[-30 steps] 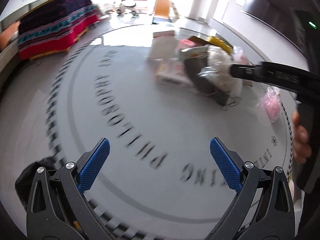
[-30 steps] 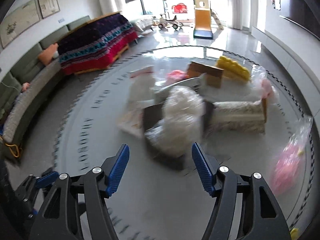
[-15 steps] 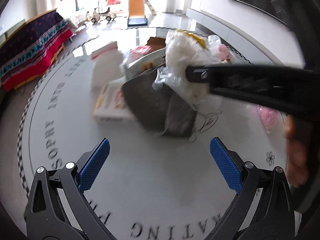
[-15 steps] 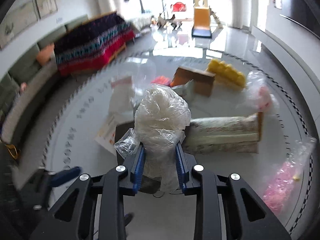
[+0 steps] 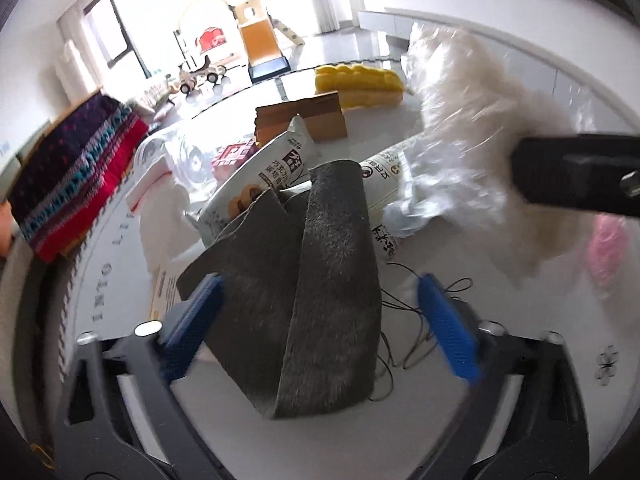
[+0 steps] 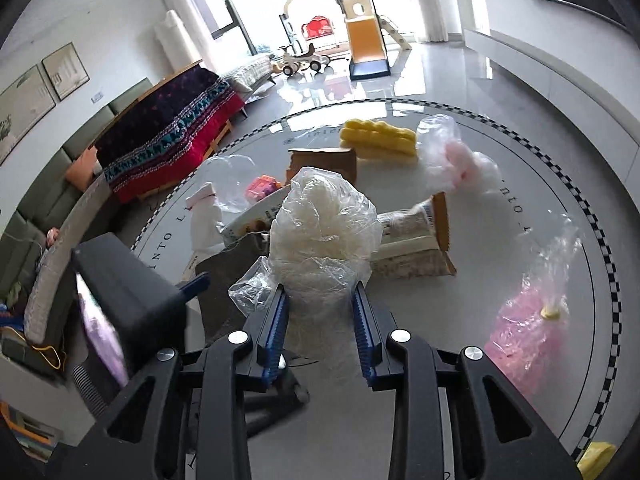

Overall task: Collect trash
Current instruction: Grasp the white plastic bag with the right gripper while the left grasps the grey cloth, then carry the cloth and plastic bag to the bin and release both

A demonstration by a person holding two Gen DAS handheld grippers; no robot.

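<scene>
My right gripper point(image 6: 320, 332) is shut on a crumpled clear plastic bag of white stuffing point(image 6: 320, 232) and holds it above the round white table point(image 6: 520, 184). The same bag point(image 5: 480, 120) shows blurred at the right of the left wrist view. My left gripper point(image 5: 320, 328) is open, its blue pads on either side of a folded piece of grey felt point(image 5: 304, 280) that lies on the table. The felt also shows in the right wrist view point(image 6: 232, 264), with loose dark thread point(image 5: 404, 328) beside it.
Other trash lies behind: a snack packet point(image 5: 276, 168), a long printed wrapper point(image 6: 412, 240), a brown cardboard box point(image 6: 324, 160), yellow foam point(image 6: 380, 136), clear bags with pink contents point(image 6: 528, 320) point(image 6: 460, 160), white bags point(image 6: 204, 212). A sofa with a patterned blanket point(image 6: 172, 136) stands left.
My right gripper closed on the plastic bag and lifted it. My left gripper moved forward until its open fingers came around the grey felt.
</scene>
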